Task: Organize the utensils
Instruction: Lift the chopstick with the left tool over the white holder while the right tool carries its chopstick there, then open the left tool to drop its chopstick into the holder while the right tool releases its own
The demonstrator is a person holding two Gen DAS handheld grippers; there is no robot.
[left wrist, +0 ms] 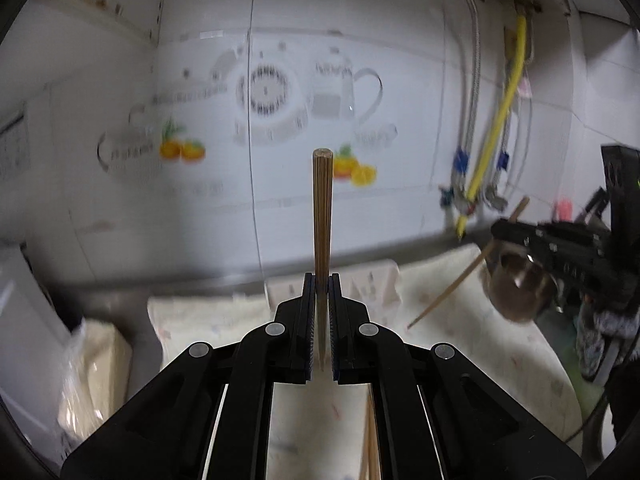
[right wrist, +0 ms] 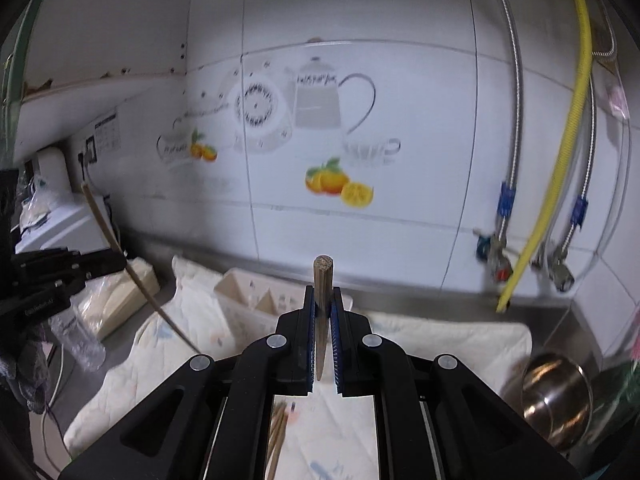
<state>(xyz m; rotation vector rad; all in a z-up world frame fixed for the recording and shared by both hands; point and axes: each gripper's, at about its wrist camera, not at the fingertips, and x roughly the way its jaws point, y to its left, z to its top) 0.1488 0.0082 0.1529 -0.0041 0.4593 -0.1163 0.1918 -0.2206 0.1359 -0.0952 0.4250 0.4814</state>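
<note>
though claw-pinched (left wrist: 321,300), upright brown chopstick (left wrist: 322,208)

A steel pot (right wrist: 556,396) sits near right on the pale cloth (right wrist: 460,340). Far behind, a tiled wall (right wrist: 360,20) (orange decals) carries a yellow hose (right wrist: 568,128) at right.

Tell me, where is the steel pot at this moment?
In the right wrist view the steel pot stands at the lower right, on the counter just off the right edge of the white cloth, below the yellow hose.
</note>
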